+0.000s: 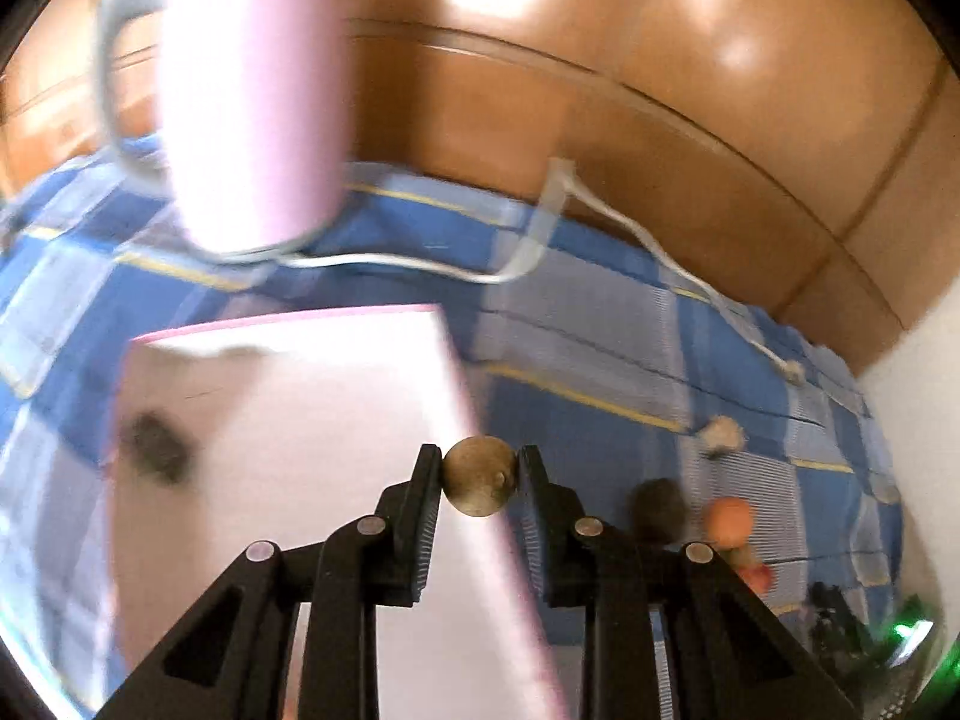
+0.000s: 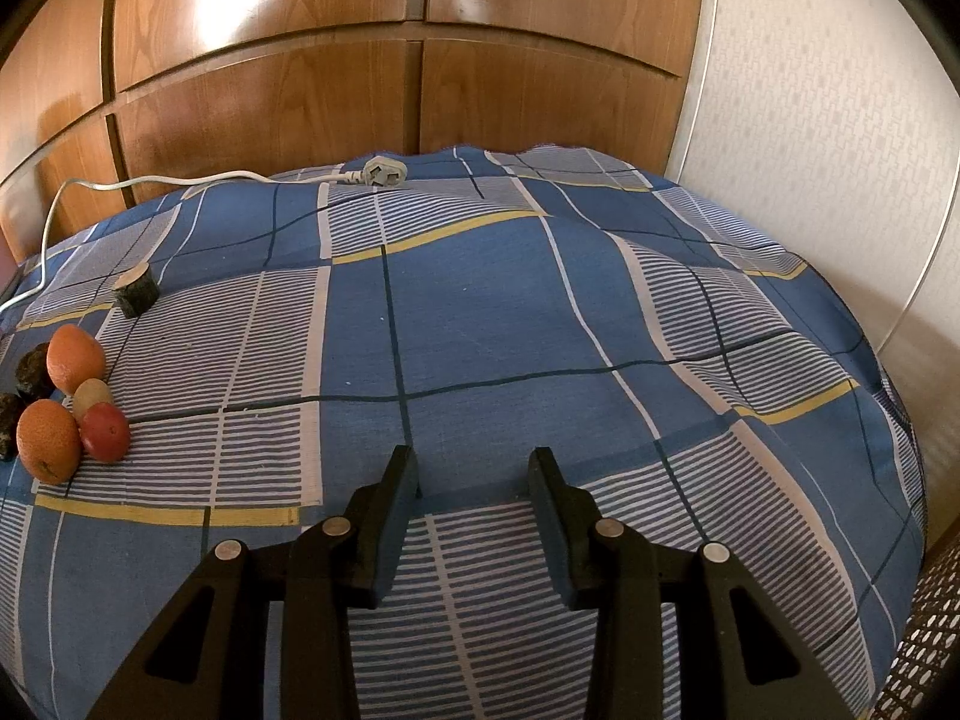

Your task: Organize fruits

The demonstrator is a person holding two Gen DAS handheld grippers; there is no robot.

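My left gripper (image 1: 480,476) is shut on a small round brownish fruit (image 1: 480,483), held above the right rim of a pale pink box (image 1: 288,396). A dark fruit (image 1: 157,447) lies blurred inside the box. In the right wrist view a cluster of fruit lies at the left on the blue checked cloth (image 2: 480,324): two oranges (image 2: 75,358), a red fruit (image 2: 105,432), a yellowish one (image 2: 92,394) and dark ones (image 2: 33,369). A dark stub with a pale top (image 2: 137,288) sits behind them. My right gripper (image 2: 474,474) stands open over bare cloth, nothing between its fingers.
A pink mug-like container with a grey handle (image 1: 252,96) stands blurred behind the box. A white cable (image 2: 180,180) with a plug (image 2: 384,173) runs along the far edge. Wooden panels (image 2: 360,90) back the surface, a pale wall (image 2: 828,120) is at the right, and wicker (image 2: 924,630) sits at the bottom right.
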